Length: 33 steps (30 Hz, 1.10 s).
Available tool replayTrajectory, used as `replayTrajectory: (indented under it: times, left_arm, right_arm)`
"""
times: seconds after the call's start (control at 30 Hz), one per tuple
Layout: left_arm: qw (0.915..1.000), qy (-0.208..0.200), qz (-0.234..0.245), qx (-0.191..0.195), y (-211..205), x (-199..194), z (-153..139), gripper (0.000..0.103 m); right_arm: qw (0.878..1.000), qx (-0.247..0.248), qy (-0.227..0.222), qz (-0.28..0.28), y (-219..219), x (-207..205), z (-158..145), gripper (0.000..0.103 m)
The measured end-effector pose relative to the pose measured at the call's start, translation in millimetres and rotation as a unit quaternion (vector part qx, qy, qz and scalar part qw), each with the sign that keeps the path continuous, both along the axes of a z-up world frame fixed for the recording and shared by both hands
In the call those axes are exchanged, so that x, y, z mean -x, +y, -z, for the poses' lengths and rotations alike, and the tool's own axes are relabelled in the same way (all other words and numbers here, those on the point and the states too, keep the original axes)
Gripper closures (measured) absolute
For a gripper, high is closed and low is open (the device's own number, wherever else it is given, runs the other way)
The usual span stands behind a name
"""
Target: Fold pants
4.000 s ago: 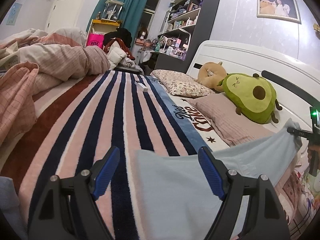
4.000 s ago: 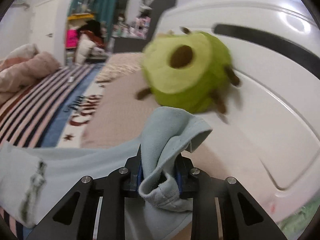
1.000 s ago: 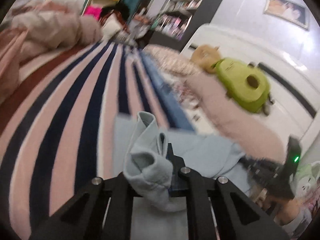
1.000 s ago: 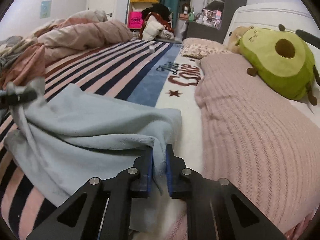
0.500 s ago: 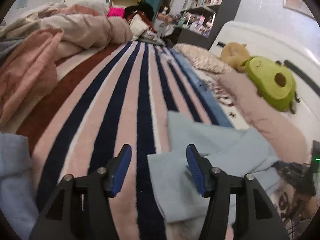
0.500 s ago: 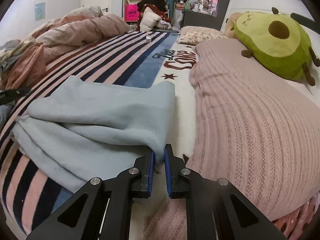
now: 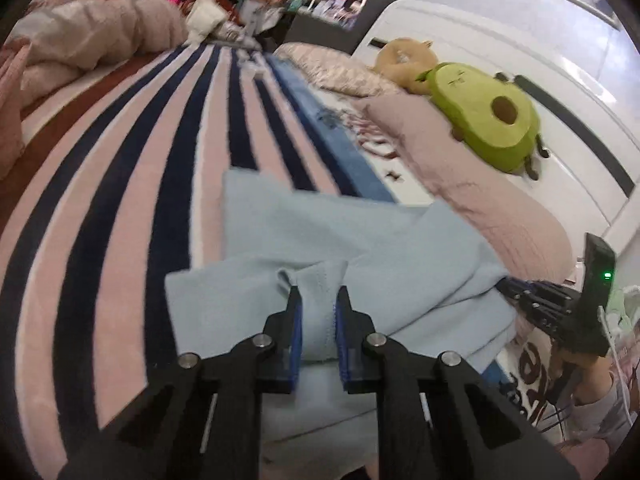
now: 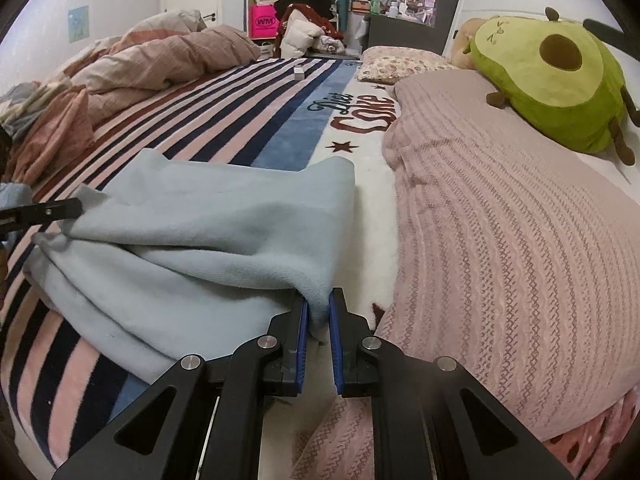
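Observation:
Light blue pants lie folded in layers on the striped blanket. My left gripper is shut on a bunched fold at the near edge of the pants. My right gripper is shut on the opposite edge of the pants, next to the pink knit pillow. The right gripper also shows at the right of the left wrist view. The left gripper's tip shows at the far left of the right wrist view, touching the pants.
A green avocado plush lies on the pillow by the white headboard. A floral pillow lies further up. A pink rumpled duvet is heaped along the left. Shelves and clutter stand beyond the bed.
Half a second ago my left gripper was open over the blanket; now it is shut on a fold of the pants. My right gripper has kept hold of its edge.

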State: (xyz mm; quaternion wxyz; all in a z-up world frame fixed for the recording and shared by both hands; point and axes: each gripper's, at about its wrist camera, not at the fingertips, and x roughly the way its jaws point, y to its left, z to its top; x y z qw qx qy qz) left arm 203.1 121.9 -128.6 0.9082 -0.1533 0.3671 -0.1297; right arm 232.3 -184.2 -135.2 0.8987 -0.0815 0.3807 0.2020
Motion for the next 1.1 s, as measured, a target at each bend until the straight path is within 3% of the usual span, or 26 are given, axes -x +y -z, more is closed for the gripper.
replayTrajectory:
  times: [0.2,0.43,0.57,0.73,0.83,0.9,0.93,1.0,1.1]
  left_arm:
    - [0.9972,-0.073,0.013,-0.010,-3.8,7.1,-46.9,0.096]
    - [0.9946,-0.100,0.028,-0.005,5.1,8.4,-96.1,0.096]
    - [0.9970,-0.059,0.026,-0.043,12.0,3.4,-91.8,0.096]
    - [0.9976,0.038,-0.014,-0.056,42.5,-15.3,-35.9,0.095]
    - [0.9960,0.070,-0.031,-0.047,54.1,-19.0,-11.5,0.085]
    - [0.9942,0.072,-0.051,-0.062,58.0,-17.1,-6.1,0.059]
    - [0.9935,0.069,-0.059,-0.068,60.6,-15.0,-5.4,0.042]
    - [0.9939,0.066,-0.066,-0.059,68.0,-11.3,-4.2,0.038]
    - [0.9953,0.077,-0.058,-0.013,76.5,-5.0,3.0,0.037]
  right_arm:
    - [1.000,-0.010,-0.010,0.007,-5.2,0.7,-4.6,0.098]
    - [0.999,-0.031,-0.028,0.014,-12.0,4.3,-18.9,0.098]
    - [0.999,-0.031,-0.006,-0.035,-3.7,9.2,-18.9,0.098]
    - [0.997,-0.032,0.037,-0.062,5.8,10.2,-8.2,0.098]
    - [0.997,-0.016,0.040,-0.066,9.5,9.2,-6.4,0.097]
    - [0.996,-0.030,0.047,-0.066,6.4,8.9,-10.0,0.092]
    - [0.995,-0.043,0.053,-0.070,4.3,8.4,-12.2,0.076]
    - [0.993,-0.075,0.055,-0.073,-2.8,9.2,-19.1,0.060]
    - [0.993,-0.083,0.050,-0.060,-8.3,6.3,-26.0,0.058]
